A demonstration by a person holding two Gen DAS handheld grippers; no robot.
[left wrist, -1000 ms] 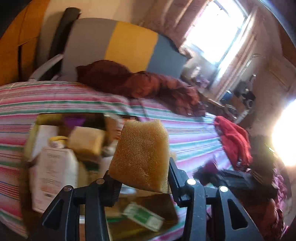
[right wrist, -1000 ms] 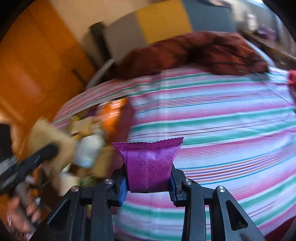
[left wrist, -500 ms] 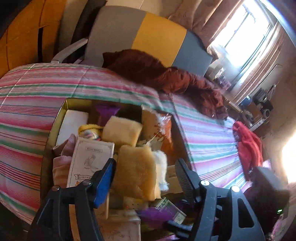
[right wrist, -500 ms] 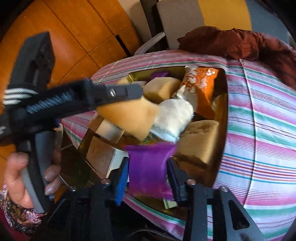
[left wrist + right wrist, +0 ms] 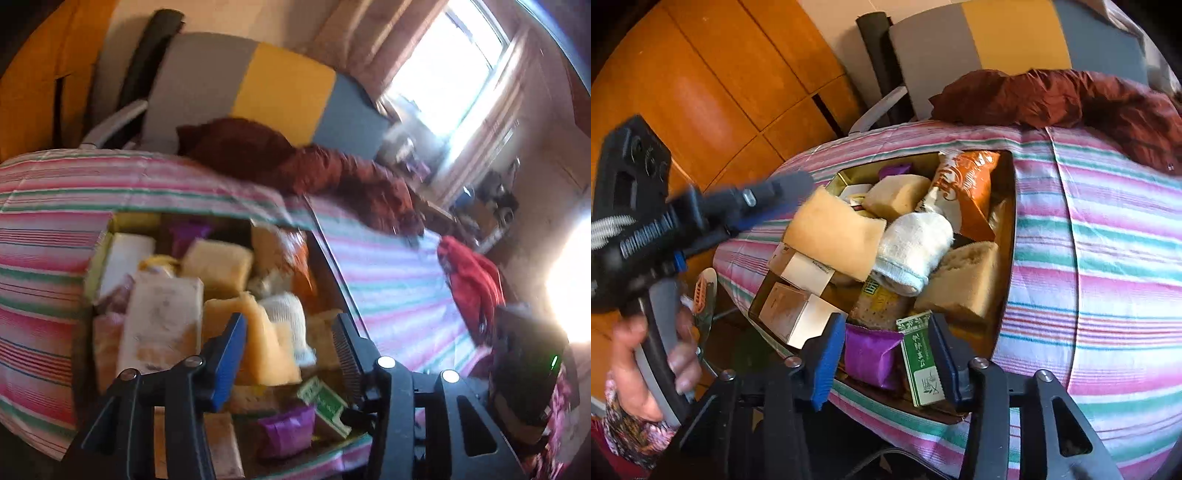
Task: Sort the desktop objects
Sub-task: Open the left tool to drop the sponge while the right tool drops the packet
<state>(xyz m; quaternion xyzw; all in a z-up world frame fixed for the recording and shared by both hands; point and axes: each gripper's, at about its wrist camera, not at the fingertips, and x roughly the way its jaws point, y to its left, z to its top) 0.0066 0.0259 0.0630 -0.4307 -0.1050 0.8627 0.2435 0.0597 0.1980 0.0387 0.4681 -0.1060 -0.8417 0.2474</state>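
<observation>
A gold box point(image 5: 849, 175) sunk in the striped cloth holds several items. My left gripper point(image 5: 290, 332) is open just above a yellow sponge point(image 5: 258, 343) that lies on the pile; the sponge also shows in the right wrist view point(image 5: 834, 232). My right gripper point(image 5: 886, 354) is open over the box's near end, above a purple packet point(image 5: 870, 356) lying beside a green carton point(image 5: 919, 358). The purple packet also shows in the left wrist view point(image 5: 286, 428). The left gripper appears in the right wrist view point(image 5: 775, 199), held by a hand.
The box also holds a white rolled towel point(image 5: 912, 247), an orange snack bag point(image 5: 967, 184), more sponges point(image 5: 964, 280) and cardboard boxes point(image 5: 794, 314). A dark red cloth point(image 5: 1052, 96) lies at the back of the striped cloth point(image 5: 1108, 258). A chair point(image 5: 997, 40) stands behind.
Both grippers came over the box and opened. The yellow sponge left my left gripper and lies on the pile. The purple packet left my right gripper and lies in the box.
</observation>
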